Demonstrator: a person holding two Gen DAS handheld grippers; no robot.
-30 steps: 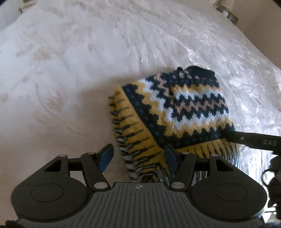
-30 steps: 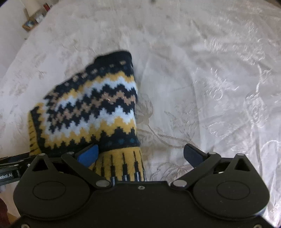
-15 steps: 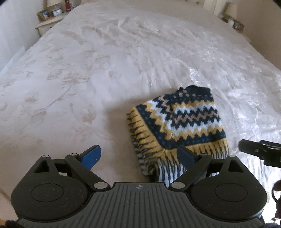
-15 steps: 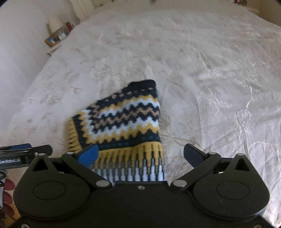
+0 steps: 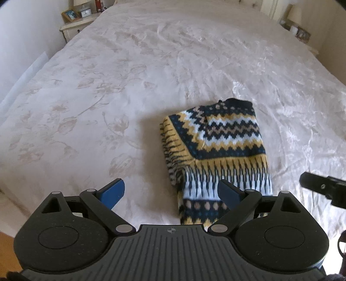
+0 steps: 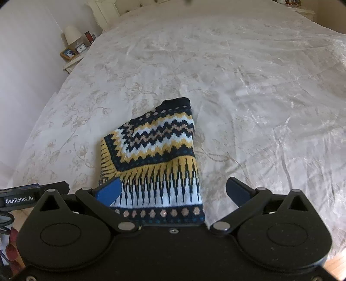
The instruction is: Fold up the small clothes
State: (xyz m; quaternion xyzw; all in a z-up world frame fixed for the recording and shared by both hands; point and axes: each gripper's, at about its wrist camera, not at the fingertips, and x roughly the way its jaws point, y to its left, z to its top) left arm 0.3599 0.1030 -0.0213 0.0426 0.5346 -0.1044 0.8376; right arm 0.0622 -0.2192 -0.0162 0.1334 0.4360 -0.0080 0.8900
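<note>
A small knitted sweater [image 5: 218,149] in navy, yellow and white zigzag lies folded into a compact block on the white bedspread [image 5: 129,86]. It also shows in the right wrist view [image 6: 155,155]. My left gripper [image 5: 170,190] is open and empty, raised above the bed, with its right finger over the sweater's near left corner. My right gripper [image 6: 173,190] is open and empty, raised above the sweater's near edge. The right gripper's tip [image 5: 320,188] shows at the right edge of the left wrist view.
A bedside table [image 5: 75,23] with a clock and picture frame stands at the far left of the bed. A lamp [image 6: 72,34] stands on it. Another bedside table [image 5: 300,34] is at the far right. The headboard [image 6: 103,8] is at the back.
Both grippers have let go of the sweater, opened wide and pulled back and up from it. The sweater now lies folded on the bed.
</note>
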